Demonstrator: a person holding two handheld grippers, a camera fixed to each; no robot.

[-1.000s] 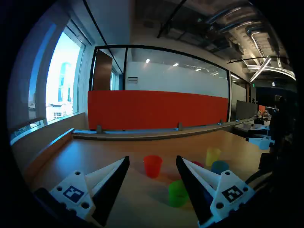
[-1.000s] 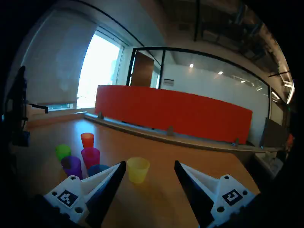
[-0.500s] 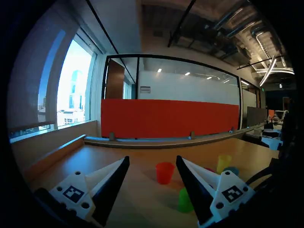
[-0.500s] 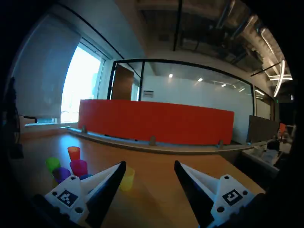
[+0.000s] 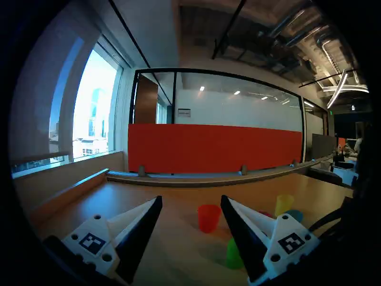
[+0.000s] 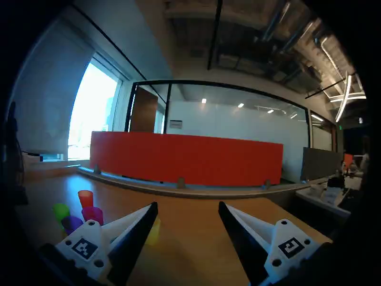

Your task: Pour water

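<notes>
left gripper view: left gripper (image 5: pixel 191 197) sits low over the wood-look table (image 5: pixel 119 198). its fingers (image 5: pixel 138 229) are spread wide w/ nothing betw. them. they are white plastic w/ black inner faces, tapering to points, w/ a square black-white marker on each base.

the cups stand on the table ahead, at 4-5 o'clock of the gap. the orange cup (image 5: pixel 208 218) is upright, translucent and tapered, just inside the 5 o'clock finger. the green cup (image 5: pixel 233 252) is nearer and half hidden behind that finger. the yellow cup (image 5: pixel 284 204) and blue cup (image 5: pixel 294 214) are farther off at 3-4 o'clock, w/ the blue one cut off by the finger body. a sliver of pink cup (image 5: pixel 263 213) rim shows beside it, hard to make out. a dark cable (image 5: pixel 328 220) shows at the right edge.

bg: a red partition (image 5: pixel 214 148) runs along the table's far side w/ a glass wall (image 5: pixel 238 102) above it. there is a window (image 5: pixel 90 124) at 9 o'clock and bare ceiling pipes (image 5: pixel 295 28) at 1 o'clock.

right gripper view: right gripper (image 6: pixel 187 204) has its fingers (image 6: pixel 133 233) spread just as wide, holding nothing. the cups cluster at 8 o'clock, well apart from the gap: orange cup (image 6: pixel 86 198), green cup (image 6: pixel 60 210), pink cup (image 6: pixel 93 214) and purple cup (image 6: pixel 71 222), this last partly behind the marker block. the yellow cup (image 6: pixel 153 232) is mostly behind the 7 o'clock finger and looks blurred.
</notes>
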